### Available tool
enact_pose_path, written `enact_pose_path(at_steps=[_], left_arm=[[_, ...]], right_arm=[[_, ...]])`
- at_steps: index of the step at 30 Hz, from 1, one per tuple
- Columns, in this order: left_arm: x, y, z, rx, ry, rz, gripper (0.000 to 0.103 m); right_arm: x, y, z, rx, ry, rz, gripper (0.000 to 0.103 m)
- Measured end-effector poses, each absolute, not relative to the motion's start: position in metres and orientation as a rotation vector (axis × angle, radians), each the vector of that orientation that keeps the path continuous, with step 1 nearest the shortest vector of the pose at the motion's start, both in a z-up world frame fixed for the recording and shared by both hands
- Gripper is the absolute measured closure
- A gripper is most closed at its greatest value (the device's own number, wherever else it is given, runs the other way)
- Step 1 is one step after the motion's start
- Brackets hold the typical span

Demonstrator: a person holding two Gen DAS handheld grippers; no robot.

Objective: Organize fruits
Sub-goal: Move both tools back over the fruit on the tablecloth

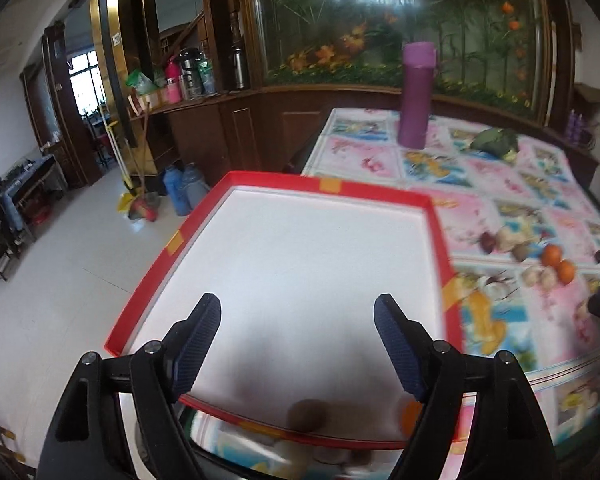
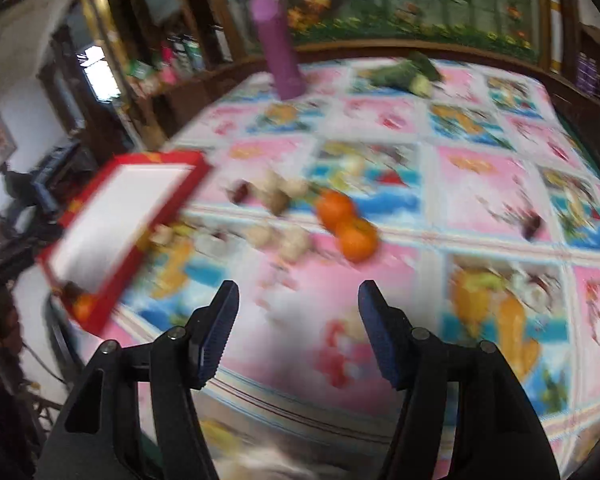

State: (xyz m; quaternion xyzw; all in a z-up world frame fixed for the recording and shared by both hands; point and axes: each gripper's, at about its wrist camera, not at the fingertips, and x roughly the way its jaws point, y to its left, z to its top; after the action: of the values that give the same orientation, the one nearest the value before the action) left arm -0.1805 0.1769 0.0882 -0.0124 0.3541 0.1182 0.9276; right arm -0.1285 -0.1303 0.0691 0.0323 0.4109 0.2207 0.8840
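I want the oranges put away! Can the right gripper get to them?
Probably yes. The right gripper is open and empty, and the two oranges lie ahead on the tablecloth with nothing between.

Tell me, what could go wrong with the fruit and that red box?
The red box seems to stick out past the table edge, so a bump might tip it. The round oranges could roll when nudged. The tall purple bottle might topple if an arm swings wide.

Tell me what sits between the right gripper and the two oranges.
Nothing: in the right wrist view only bare patterned tablecloth separates the right gripper from the oranges.
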Motion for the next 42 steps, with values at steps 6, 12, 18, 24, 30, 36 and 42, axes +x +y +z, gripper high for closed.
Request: enact_pose_path(at_steps=[6, 12, 18, 24, 30, 36, 42], left_arm=[[-0.180, 0.177, 0.088, -0.078, 0.730, 0.235, 0.024], [-0.191, 0.188, 0.082, -0.128, 0.749, 0.229, 0.024], [-0.195, 0.194, 0.081, -0.162, 0.751, 0.209, 0.024], [-0.191, 0.186, 0.076, -0.154, 0.767, 0.193, 0.024], [-0.191, 0.170, 0.077, -0.136, 0.774, 0.153, 0.024], [-0.190, 0.119, 0.083, -0.045, 0.768, 0.016, 0.024], [-0.191, 0.040, 0.070, 0.124, 0.798, -0.204, 0.024]], right_arm=[[-0.096, -0.045, 0.061, -0.029, 0.902, 0.574, 0.039], [-0.058, 0.013, 0.048, -0.141, 0.893, 0.518, 0.039], [-0.045, 0.040, 0.036, -0.244, 0.904, 0.534, 0.040], [-0.077, 0.033, 0.037, -0.359, 0.936, 0.746, 0.039], [-0.126, -0.017, 0.042, -0.484, 0.940, 0.792, 0.039], [-0.133, -0.136, 0.086, -0.126, 0.830, 0.694, 0.039], [-0.138, -0.230, 0.079, 0.068, 0.849, 0.494, 0.036]])
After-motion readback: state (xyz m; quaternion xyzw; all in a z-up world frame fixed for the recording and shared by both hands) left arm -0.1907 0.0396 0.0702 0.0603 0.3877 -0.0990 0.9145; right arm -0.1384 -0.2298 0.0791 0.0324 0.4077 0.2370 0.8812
